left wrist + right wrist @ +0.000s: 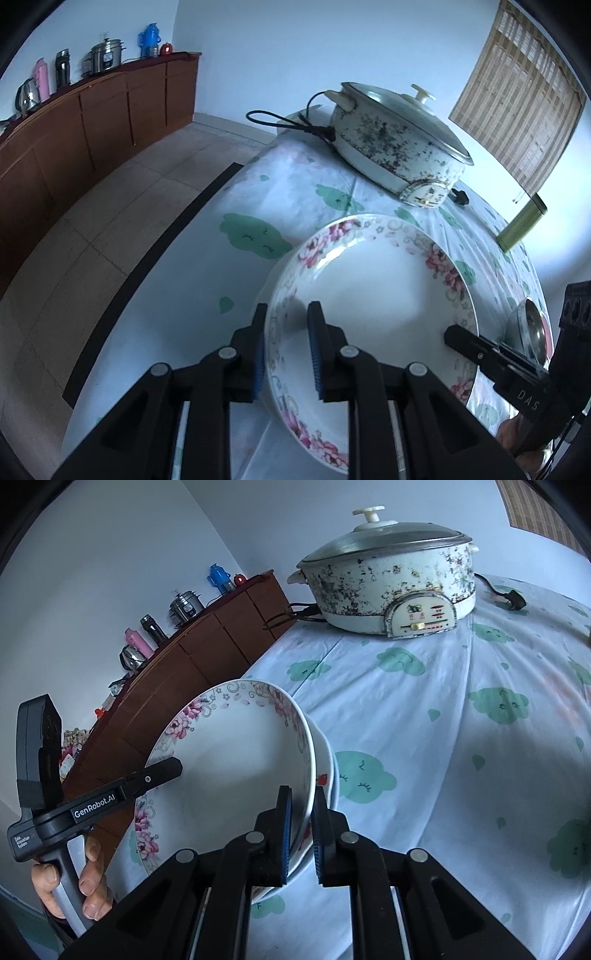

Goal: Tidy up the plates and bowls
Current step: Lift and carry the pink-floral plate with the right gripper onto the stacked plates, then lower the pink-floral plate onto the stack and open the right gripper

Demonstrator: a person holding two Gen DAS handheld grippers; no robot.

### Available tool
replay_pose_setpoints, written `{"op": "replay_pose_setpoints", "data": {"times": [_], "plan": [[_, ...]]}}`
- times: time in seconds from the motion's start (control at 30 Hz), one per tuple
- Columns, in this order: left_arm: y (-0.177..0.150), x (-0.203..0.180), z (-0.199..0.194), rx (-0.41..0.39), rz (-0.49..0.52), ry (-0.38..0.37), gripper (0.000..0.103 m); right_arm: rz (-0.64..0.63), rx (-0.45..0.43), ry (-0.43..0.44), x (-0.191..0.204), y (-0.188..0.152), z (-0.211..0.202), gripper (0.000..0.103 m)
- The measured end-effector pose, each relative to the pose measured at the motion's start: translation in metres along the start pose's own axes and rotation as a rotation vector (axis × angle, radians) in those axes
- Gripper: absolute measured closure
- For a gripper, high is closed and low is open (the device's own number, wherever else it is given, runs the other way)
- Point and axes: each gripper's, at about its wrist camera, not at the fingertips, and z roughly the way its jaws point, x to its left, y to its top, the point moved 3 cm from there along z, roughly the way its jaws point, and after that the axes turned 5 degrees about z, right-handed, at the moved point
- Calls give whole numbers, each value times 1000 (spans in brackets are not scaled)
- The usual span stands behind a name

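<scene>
A white deep plate with a pink flower rim (373,291) is held tilted above the table. My left gripper (286,350) is shut on its left rim. In the right wrist view the same floral plate (229,760) sits in front of a second white dish (327,771) with a red mark. My right gripper (301,830) is shut on the right rims of both. The right gripper's finger (476,343) shows at the plate's right edge in the left wrist view, and the left gripper's body (92,805) shows at the left in the right wrist view.
A speckled electric pot (399,140) with a lid and black cord (288,123) stands at the far end of the table with the cloud-print cloth (461,720). A steel bowl (532,332) and a gold-green cylinder (521,225) are at the right. A wooden sideboard (85,122) stands along the left wall.
</scene>
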Motion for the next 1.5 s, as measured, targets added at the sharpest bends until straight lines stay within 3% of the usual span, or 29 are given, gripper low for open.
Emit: {"op": "replay_pose_setpoints", "data": {"times": [0.43,0.77,1.0,1.33,1.5], "plan": [[2,1,1,-30,9,30,84,-33,-78,-34,6,0,7,88],[-2,-5,2,-50,52,80,85,39,-56,6,-2,-3,1,83],[-4,-8,2,-59,63,92,85,-27,-81,-77,9,-8,-3,82],[-6,-12,1,-71,80,96,85,103,14,-50,5,-11,-14,79],[-6,-14,1,-76,89,108,85,80,35,-117,10,-14,-17,76]]}}
